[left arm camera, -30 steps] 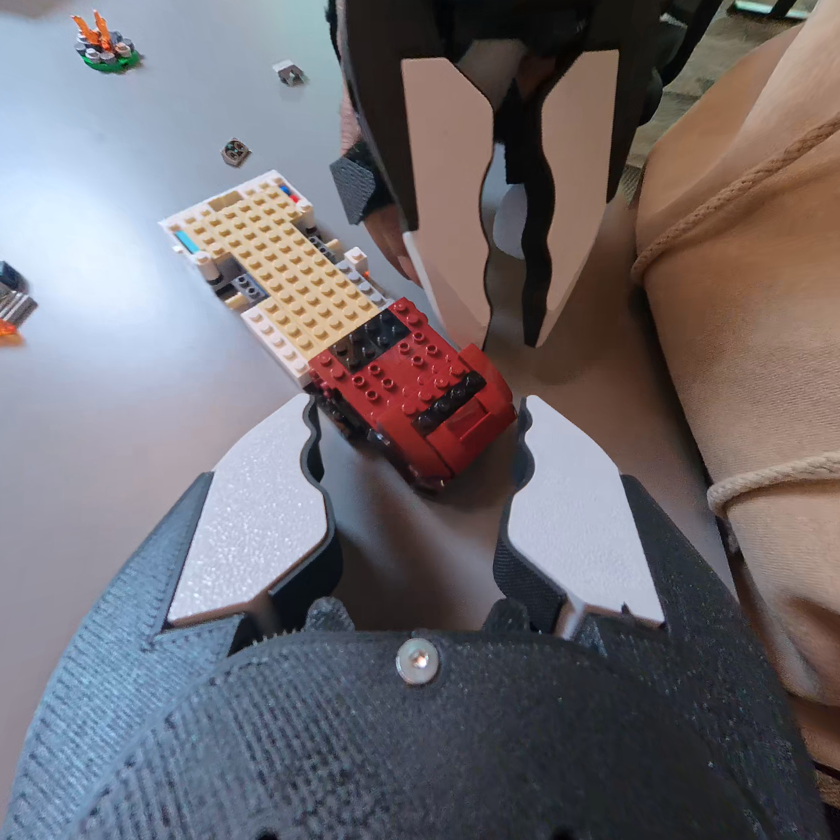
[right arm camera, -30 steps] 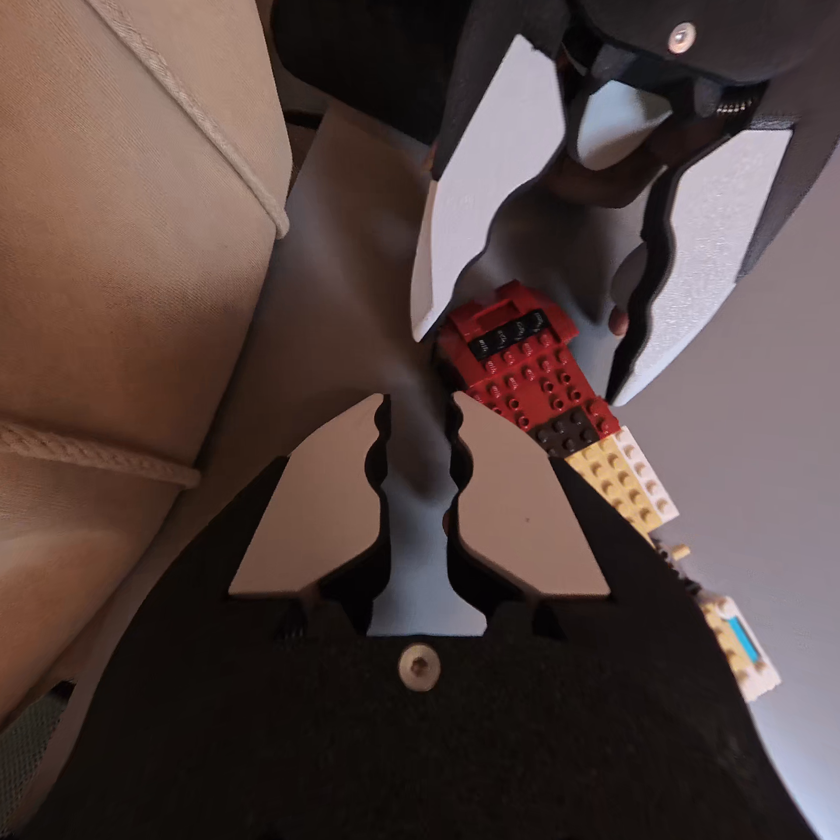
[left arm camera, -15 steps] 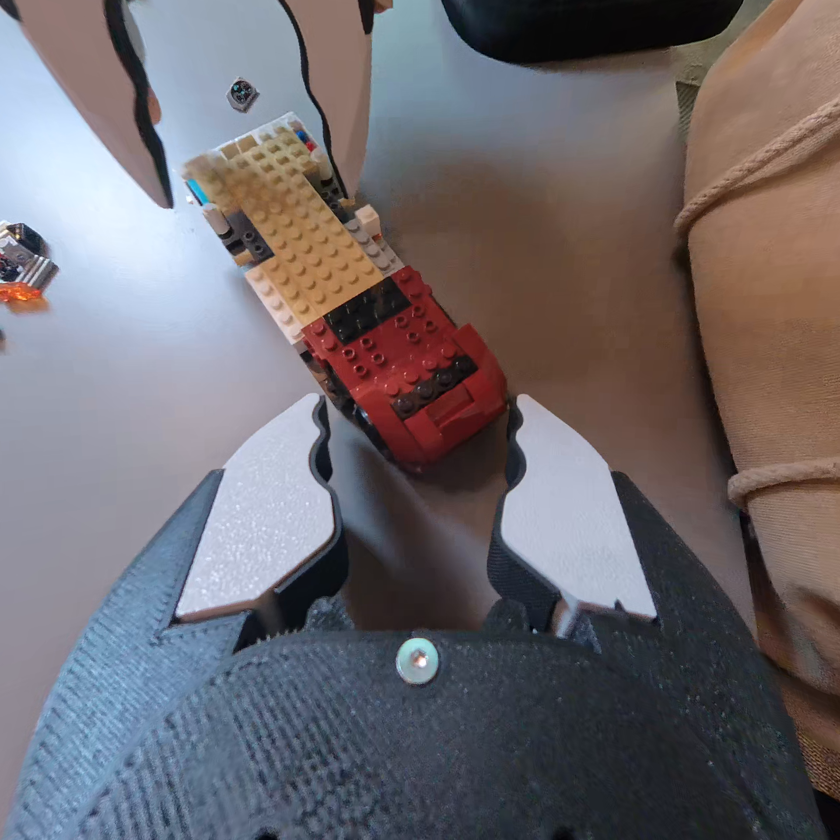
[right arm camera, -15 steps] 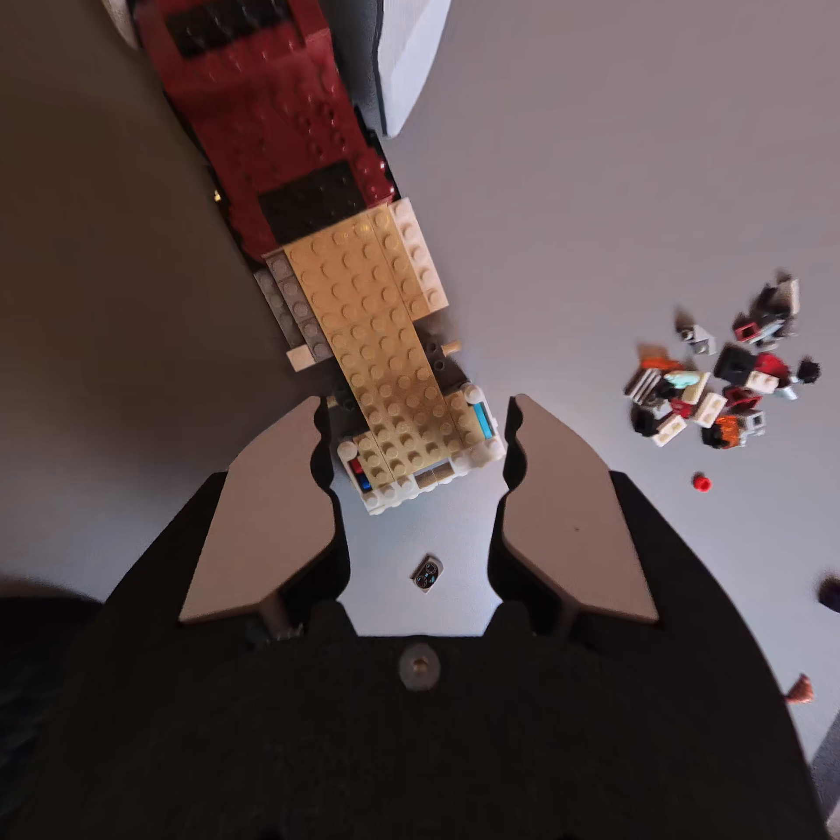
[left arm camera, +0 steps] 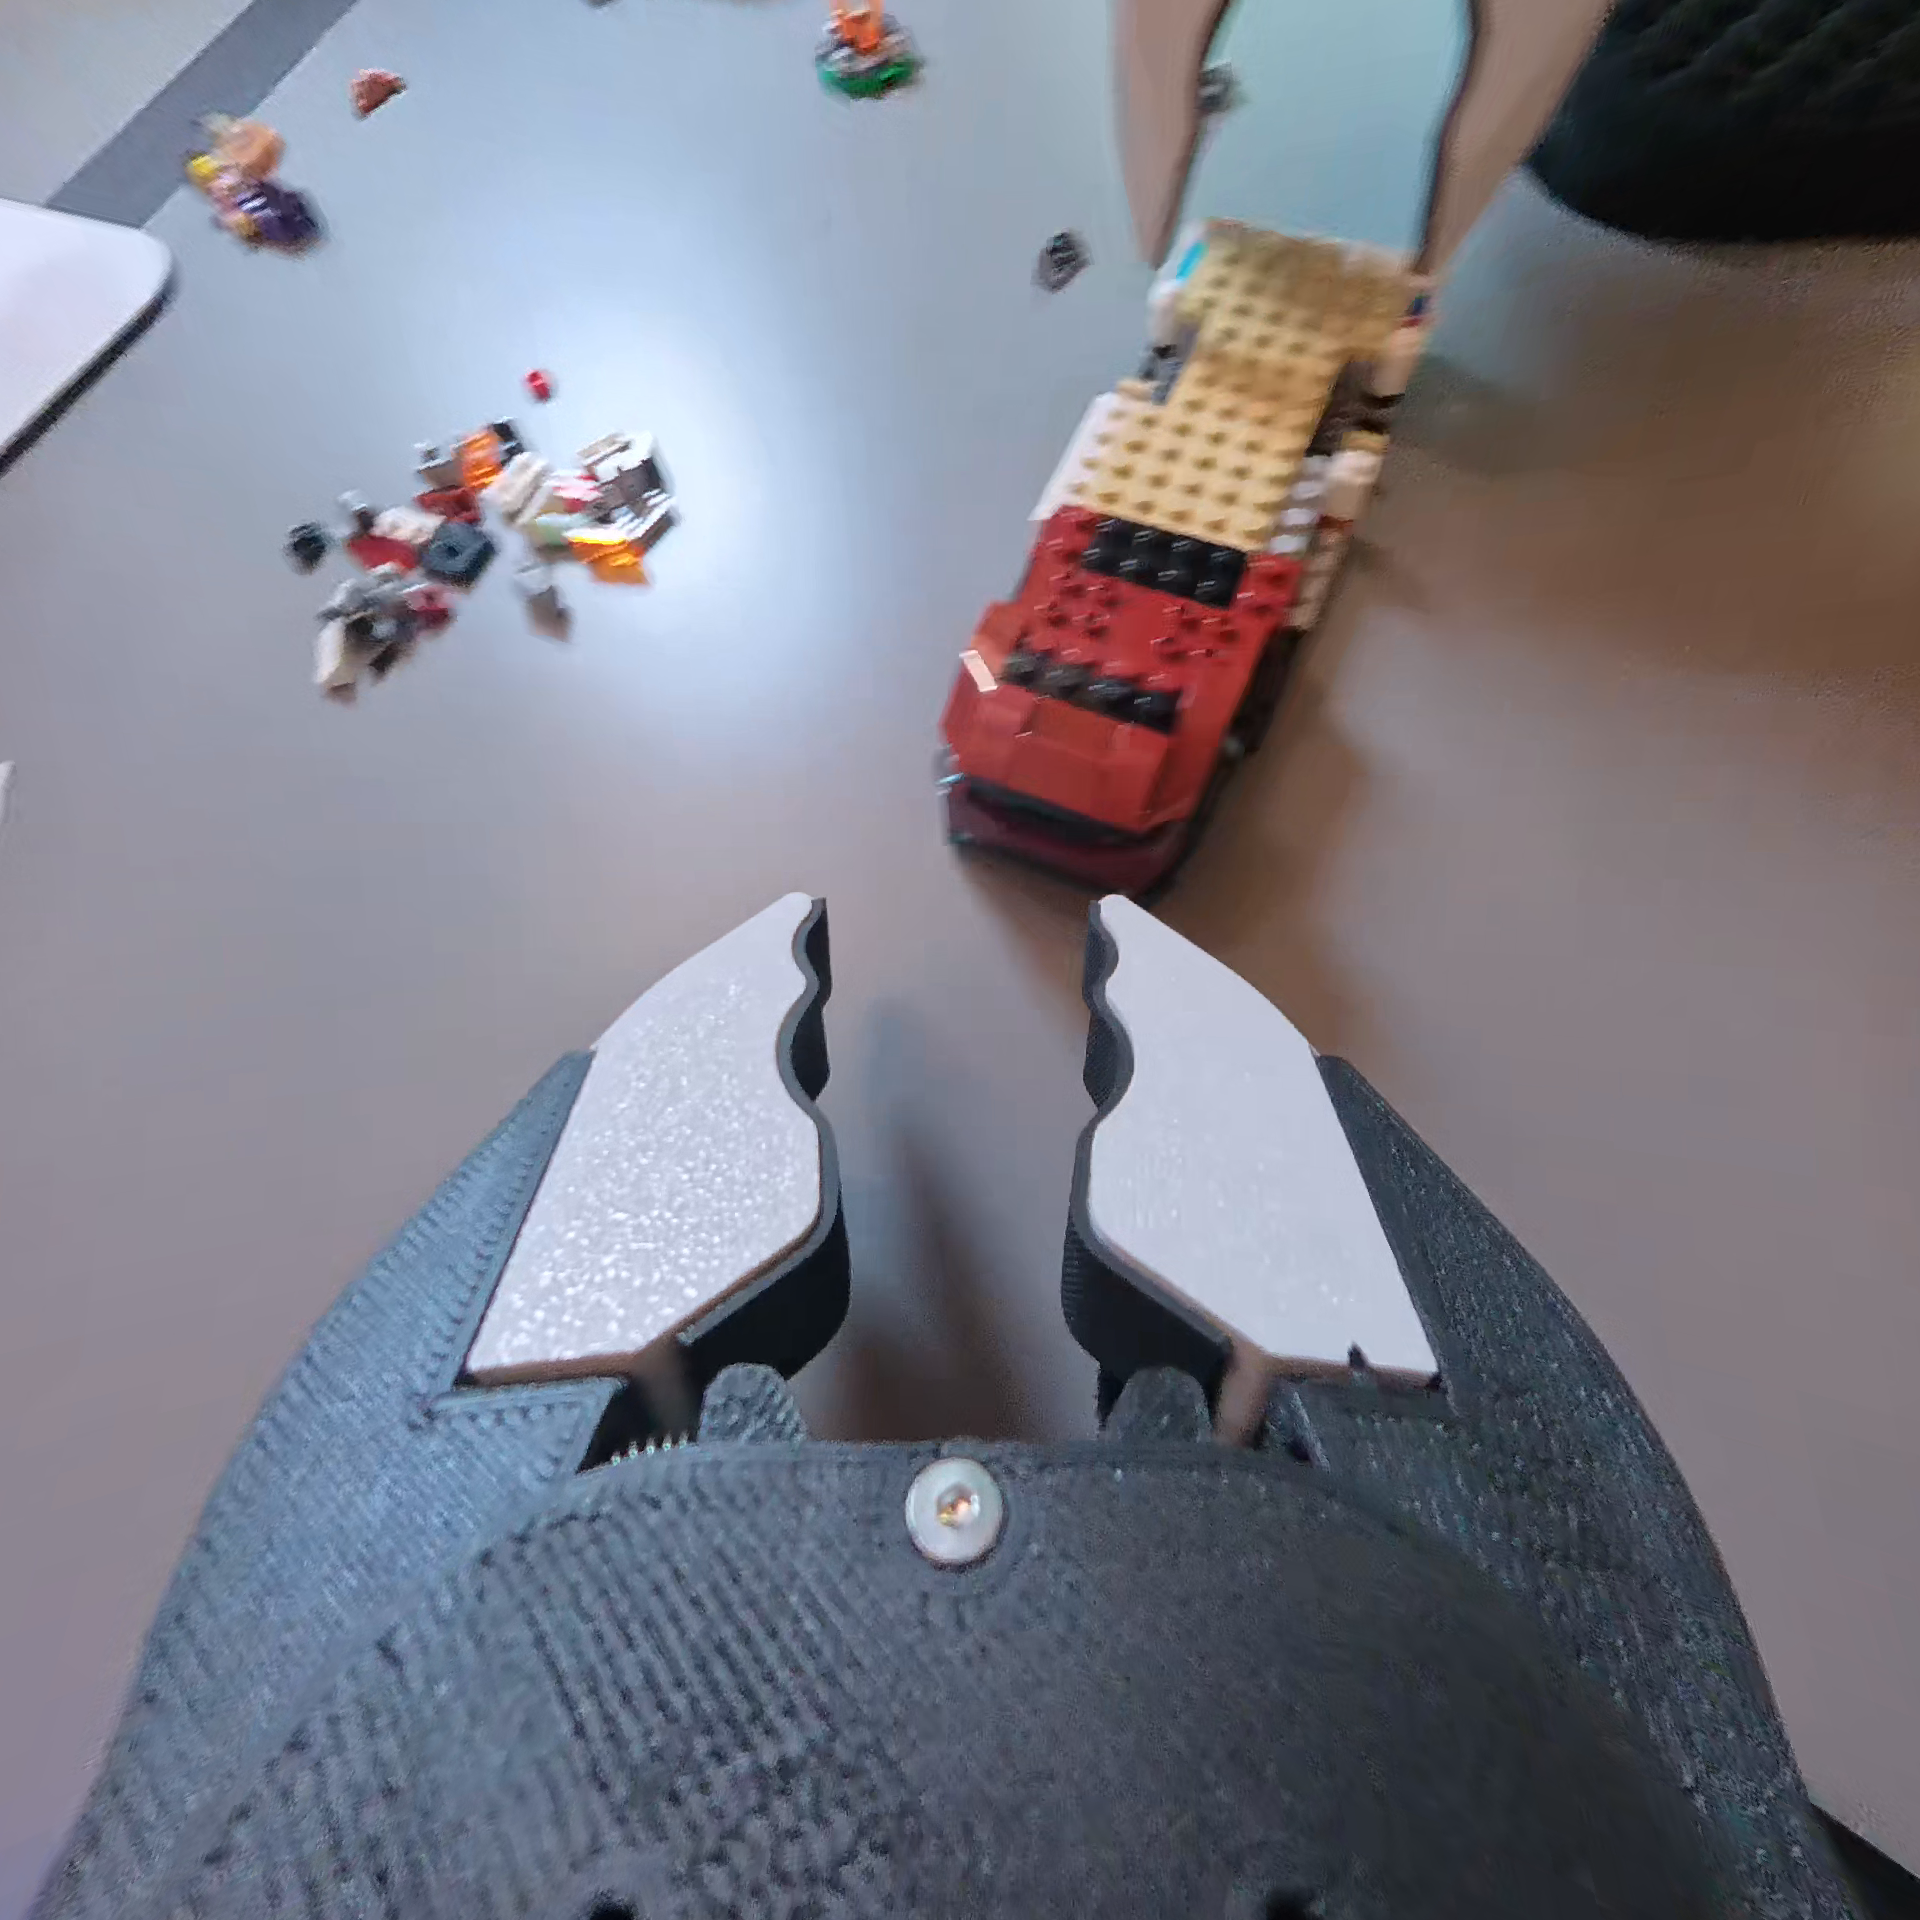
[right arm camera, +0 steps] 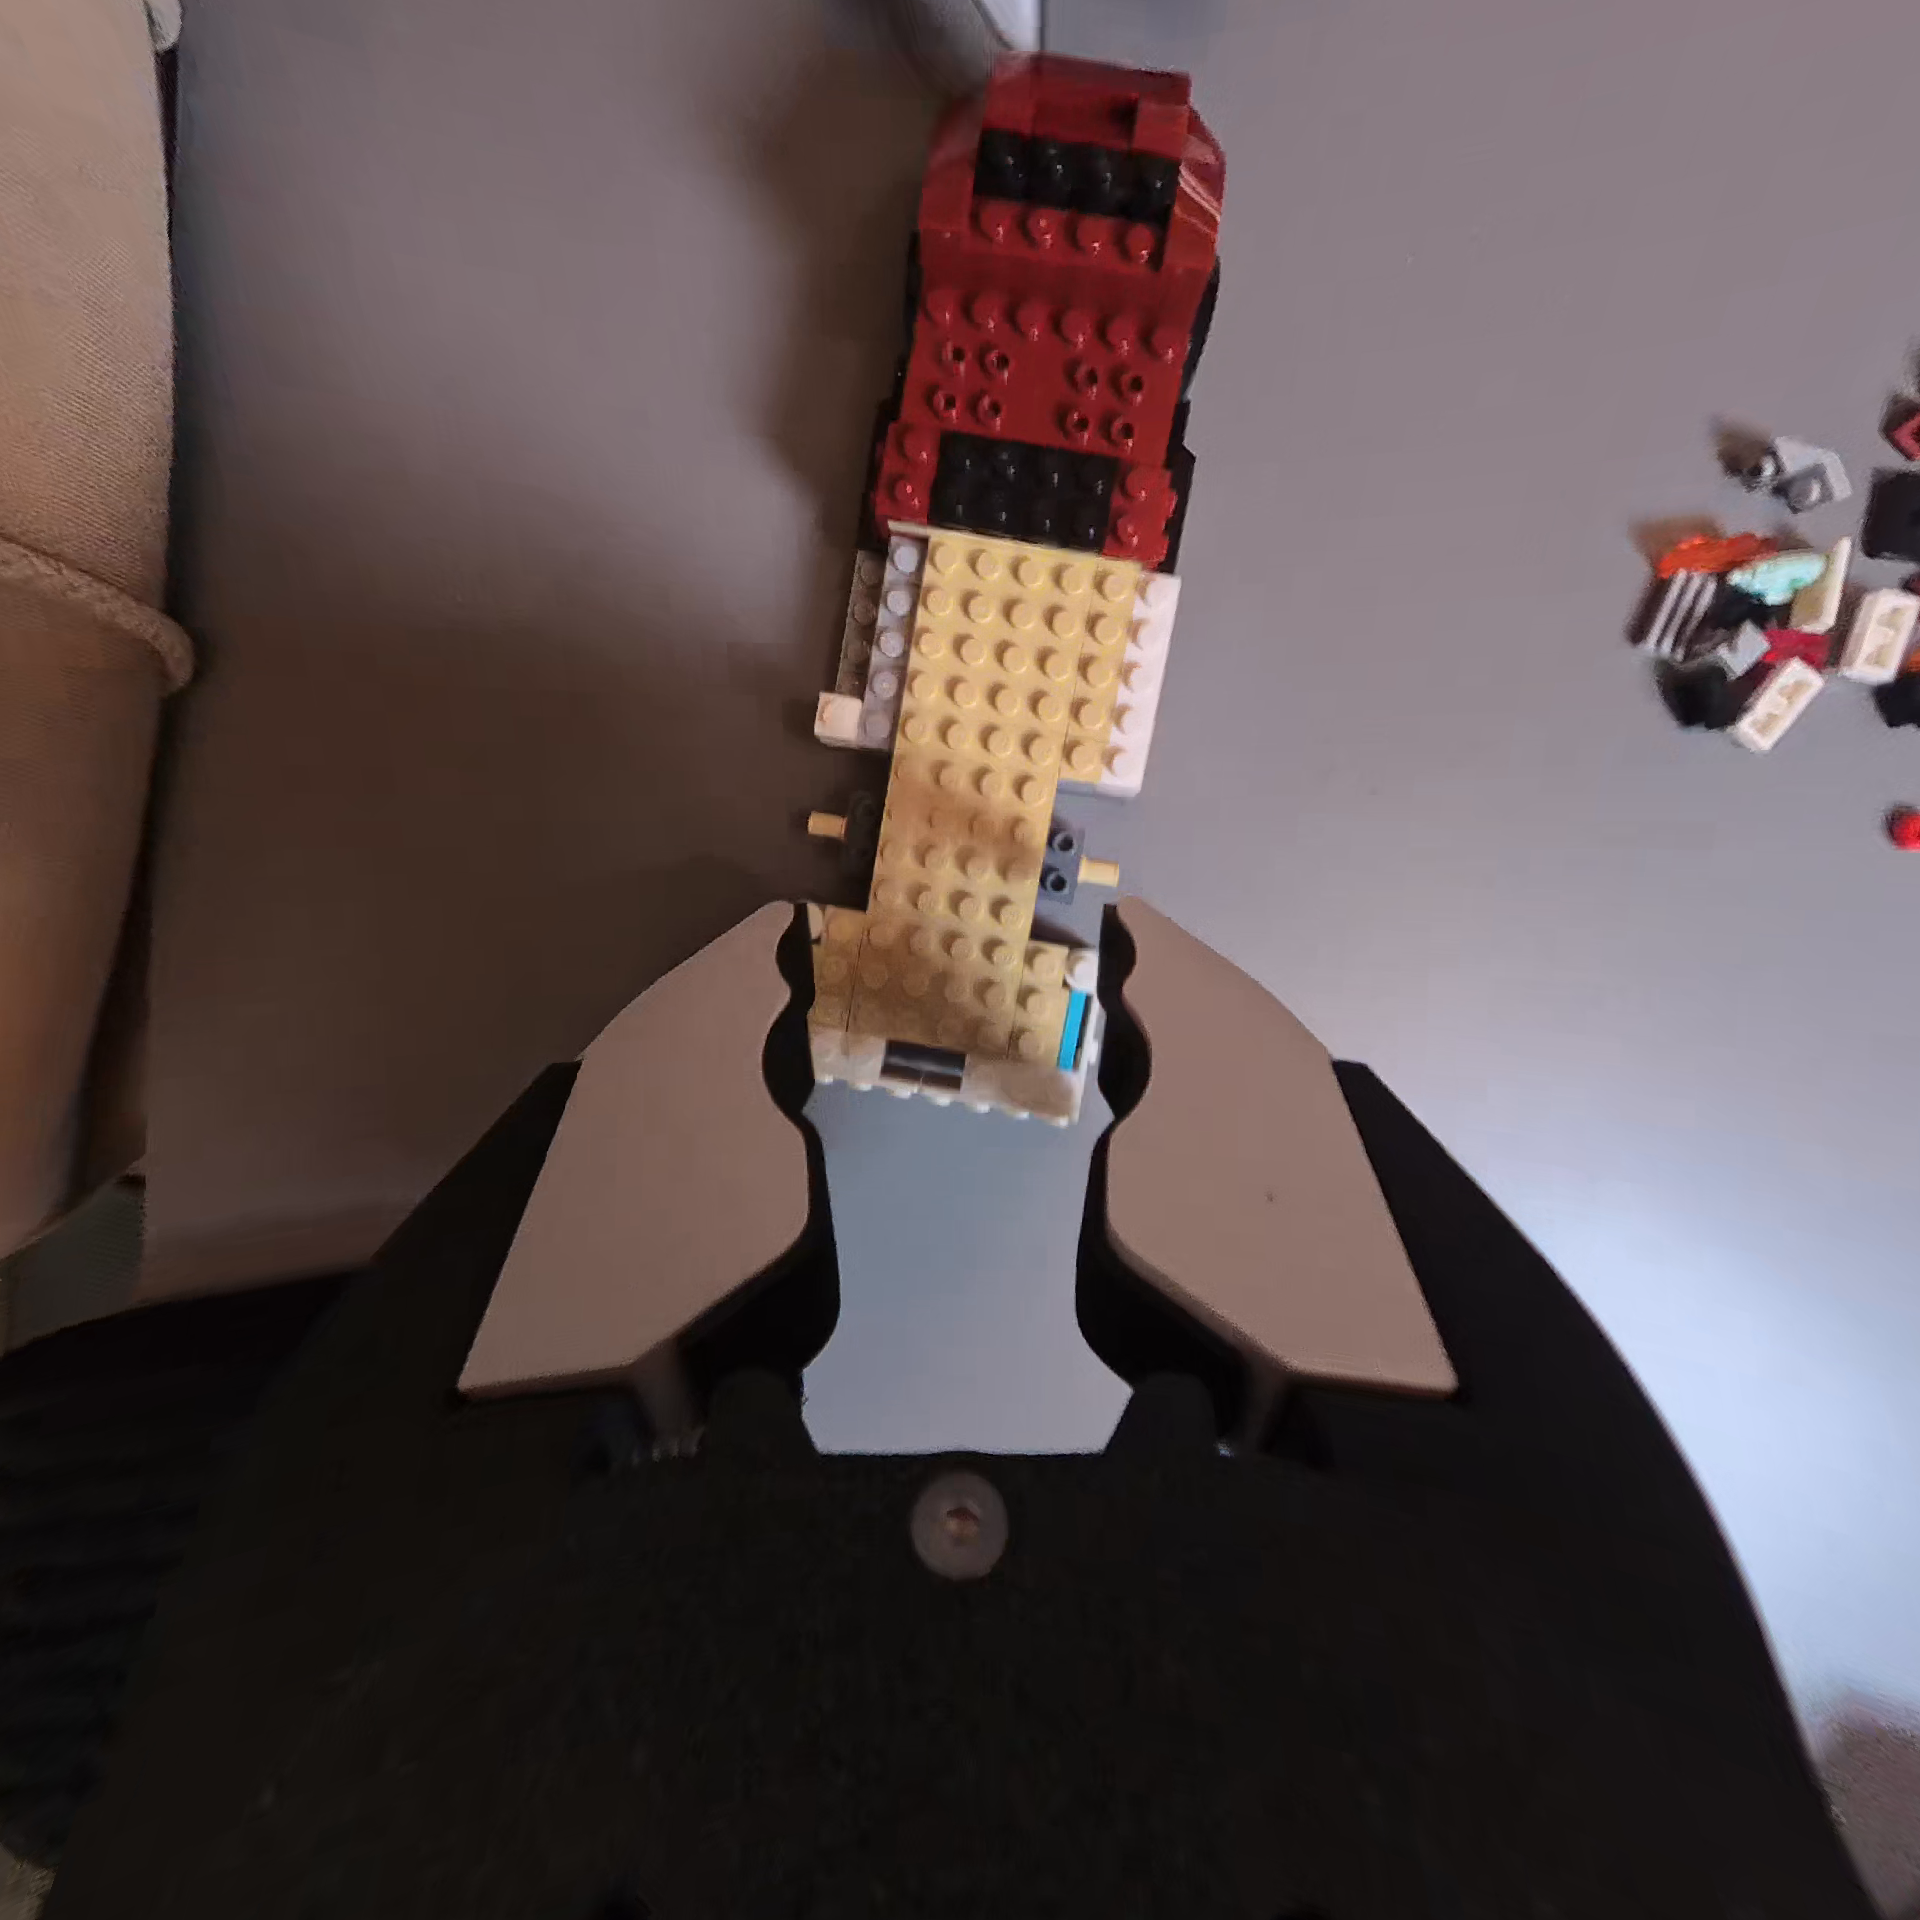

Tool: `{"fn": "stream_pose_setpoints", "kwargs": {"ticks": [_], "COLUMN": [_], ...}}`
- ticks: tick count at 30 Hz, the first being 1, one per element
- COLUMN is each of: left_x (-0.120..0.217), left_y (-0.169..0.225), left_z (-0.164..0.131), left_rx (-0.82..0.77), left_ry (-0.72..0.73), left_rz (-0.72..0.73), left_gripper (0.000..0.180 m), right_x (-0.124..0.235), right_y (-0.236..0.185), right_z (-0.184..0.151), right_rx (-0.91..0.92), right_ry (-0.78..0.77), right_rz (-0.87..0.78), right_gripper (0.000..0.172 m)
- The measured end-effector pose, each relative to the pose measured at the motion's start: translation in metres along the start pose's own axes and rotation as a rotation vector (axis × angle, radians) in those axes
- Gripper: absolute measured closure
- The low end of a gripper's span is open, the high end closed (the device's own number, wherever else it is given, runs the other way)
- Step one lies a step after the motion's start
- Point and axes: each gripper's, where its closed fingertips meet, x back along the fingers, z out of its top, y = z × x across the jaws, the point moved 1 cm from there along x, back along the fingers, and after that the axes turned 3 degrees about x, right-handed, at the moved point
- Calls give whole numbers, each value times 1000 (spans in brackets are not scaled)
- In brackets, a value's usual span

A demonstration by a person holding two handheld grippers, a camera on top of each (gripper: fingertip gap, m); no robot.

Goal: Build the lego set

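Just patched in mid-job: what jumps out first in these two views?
The long brick-built vehicle lies along the grey table, dark red at one end and tan-topped at the other. The right gripper has its fingers on both sides of the tan and white end, seemingly clamped on it. The left gripper hangs open and empty just short of the red nose, with a heap of loose bricks off to its left.
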Motion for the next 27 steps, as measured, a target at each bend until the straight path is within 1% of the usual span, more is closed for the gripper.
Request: {"fn": "stream_pose_setpoints", "kwargs": {"ticks": [2, 4, 5, 8, 11, 14, 16, 18, 21, 22, 24, 27], "left_x": [-5, -13, -18, -25, -26, -26, -23, -20, -17, -16, -16, -21], "left_y": [18, 27, 26, 17, 1, -14, -21, -22, -21, -20, -16, -14], "left_z": [5, 6, 6, 8, 8, 8, 9, 12, 15, 15, 15, 16], "left_rx": [-23, -50, -65, -85, -44, -8, 7, 26, 34, 30, 19, -6], "left_ry": [12, -7, -20, -27, -19, -10, 5, 34, 58, 60, 60, 49], "left_rz": [-76, -95, -75, -23, 45, 125, 156, 152, 141, 140, 124, 119], "left_gripper": [132, 127, 126, 132, 137, 140, 142, 143, 144, 145, 147, 148], "right_x": [2, 0, -1, -2, -4, -8, -3, 13, 31, 33, 33, 21], "right_y": [2, -4, -7, -12, -18, -26, -30, -17, 15, 23, 36, 47], "right_z": [-14, -23, -24, -22, -16, -6, 0, -5, -32, -44, -57, -61], "right_rx": [-33, -72, -86, -98, -118, -157, -163, -171, -223, -241, -259, -293], "right_ry": [-37, -57, -57, -62, -39, 24, 85, 110, 75, 43, 25, 30], "right_rz": [-21, 13, 23, -3, -44, -67, -71, -147, -280, -298, -318, -271], "right_gripper": [115, 114, 110, 112, 116, 116, 116, 123, 140, 142, 148, 154]}}
